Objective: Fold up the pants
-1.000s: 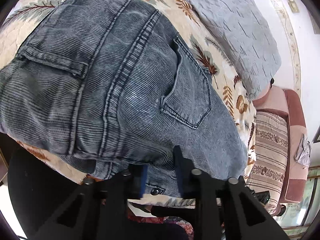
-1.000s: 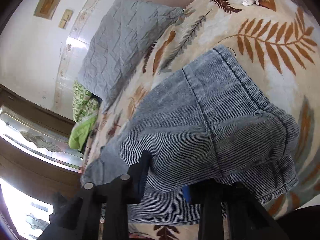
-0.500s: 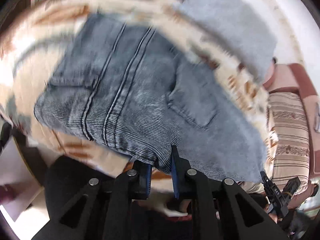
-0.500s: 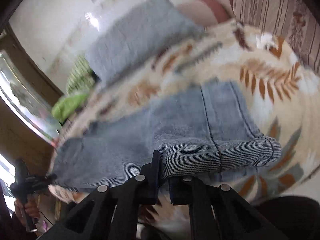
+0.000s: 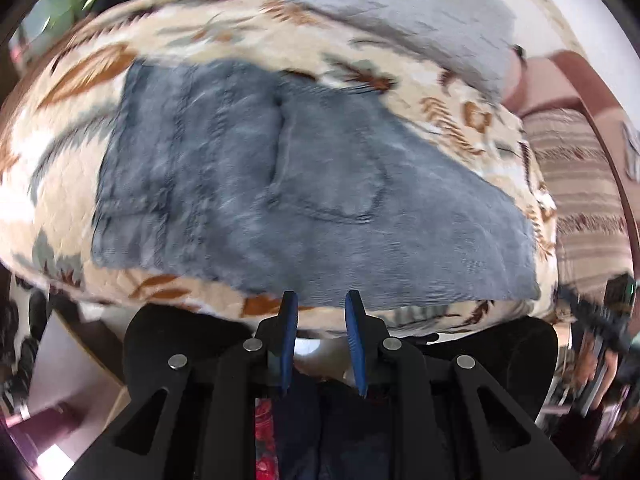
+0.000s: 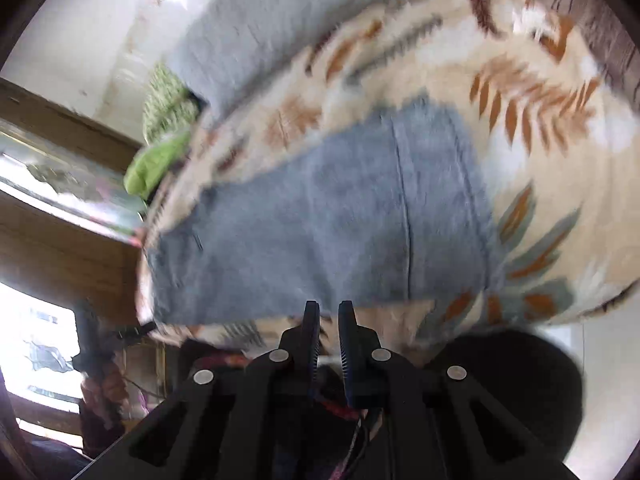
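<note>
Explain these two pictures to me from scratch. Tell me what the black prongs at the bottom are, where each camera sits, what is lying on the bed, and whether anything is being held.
No robot is here. A person holds a two-finger gripper tool in each hand, and each tool carries a wide-angle camera looking forward along its fingers. The black prongs are those tools: the left gripper in the left wrist picture, the right gripper in the right wrist picture. Both pictures are blurred.

Folded grey-blue pants lie on a leaf-patterned bedspread, with a grey pillow farther back. The right camera sees the same pants from another side.

Nothing is held. Both grippers have a gap between their blue-padded fingers and sit just short of the pants' near edge.
</note>
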The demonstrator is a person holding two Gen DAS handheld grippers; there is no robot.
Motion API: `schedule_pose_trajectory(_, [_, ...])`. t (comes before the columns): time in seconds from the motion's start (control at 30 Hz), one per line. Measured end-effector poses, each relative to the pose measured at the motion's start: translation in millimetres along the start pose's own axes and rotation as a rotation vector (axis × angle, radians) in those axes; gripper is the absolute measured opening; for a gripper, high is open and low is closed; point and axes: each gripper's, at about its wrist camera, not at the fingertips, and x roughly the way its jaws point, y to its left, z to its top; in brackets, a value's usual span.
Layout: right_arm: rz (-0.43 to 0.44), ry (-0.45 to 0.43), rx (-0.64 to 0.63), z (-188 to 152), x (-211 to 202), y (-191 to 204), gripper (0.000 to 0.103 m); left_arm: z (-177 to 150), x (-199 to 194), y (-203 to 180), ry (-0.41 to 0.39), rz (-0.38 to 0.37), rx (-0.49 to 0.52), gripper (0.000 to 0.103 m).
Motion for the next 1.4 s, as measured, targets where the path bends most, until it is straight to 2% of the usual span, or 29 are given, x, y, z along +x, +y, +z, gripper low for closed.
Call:
schedule_pose_trajectory(0.07, [-0.035, -0.076, 0.004, 13.3, -6.6, 1.3, 0.012, 1.8, -1.1, -14.4, -0.036, 0.012, 0.052, 0.025])
schedule_pose_trajectory(0.13, [-0.074, -0.108, 0.010, 26.2, 3.6, 7.3, 0.012, 1.6, -0.6, -29.4, -0.054, 0.041, 0.097, 0.027])
schedule_pose_trajectory(0.2, [-0.087, -0.121, 0.027, 37.9, 23.6, 13.0, 0.012, 8.6, 5.1, -39.1, -0.086, 0.087, 0.135, 0.044])
schedule_pose_trajectory(0.23, [-0.099, -0.115, 0.023, 43.3, 39.4, 19.2, 0.012, 7.8, 6.3, -34.7, -0.111, 0.147, 0.140, 0.057])
schedule_pose_trajectory(0.3, [-0.152, -0.073, -0.009, 53.5, 73.7, 31.5, 0.012, 15.3, 16.8, -36.3, -0.174, 0.237, 0.150, 0.064])
schedule_pose_trajectory(0.37, [-0.207, -0.062, -0.036, 59.4, 101.2, 37.8, 0.012, 23.8, 35.8, -34.8, -0.190, 0.345, 0.162, 0.071])
schedule_pose_trajectory(0.47, [-0.312, -0.042, -0.075, 60.8, 139.7, 32.6, 0.011, 31.6, 67.8, -21.6, -0.127, 0.395, 0.149, 0.071])
schedule_pose_trajectory(0.53, [-0.286, -0.092, -0.117, 62.1, 140.9, 27.7, 0.011, 31.6, 76.1, -18.7, -0.122, 0.418, 0.148, 0.073])
schedule_pose_trajectory(0.63, [-0.212, -0.088, -0.079, 66.6, 137.7, 13.6, 0.011, 30.8, 74.2, -29.2, -0.159, 0.443, 0.175, 0.075])
schedule_pose_trajectory(0.73, [-0.141, -0.096, -0.017, 69.0, 135.0, 1.7, 0.010, 33.2, 58.9, -36.5, -0.205, 0.417, 0.160, 0.075])
schedule_pose_trajectory(0.83, [-0.156, -0.113, -0.029, 65.9, 129.9, 10.9, 0.011, 34.0, 39.0, -47.1, -0.269, 0.410, 0.161, 0.075])
schedule_pose_trajectory(0.9, [-0.169, -0.131, -0.061, 63.7, 131.5, 21.4, 0.013, 33.2, 29.4, -55.9, -0.311, 0.432, 0.176, 0.075])
schedule_pose_trajectory(1.1, [-0.117, -0.205, -0.171, 57.9, 121.6, 48.5, 0.013, 31.9, -7.3, -78.5, -0.440, 0.477, 0.219, 0.075])
schedule_pose_trajectory(1.4, [-0.133, -0.162, -0.235, 47.0, 132.2, 60.7, 0.013, 29.3, -39.1, -84.9, -0.523, 0.491, 0.210, 0.075])
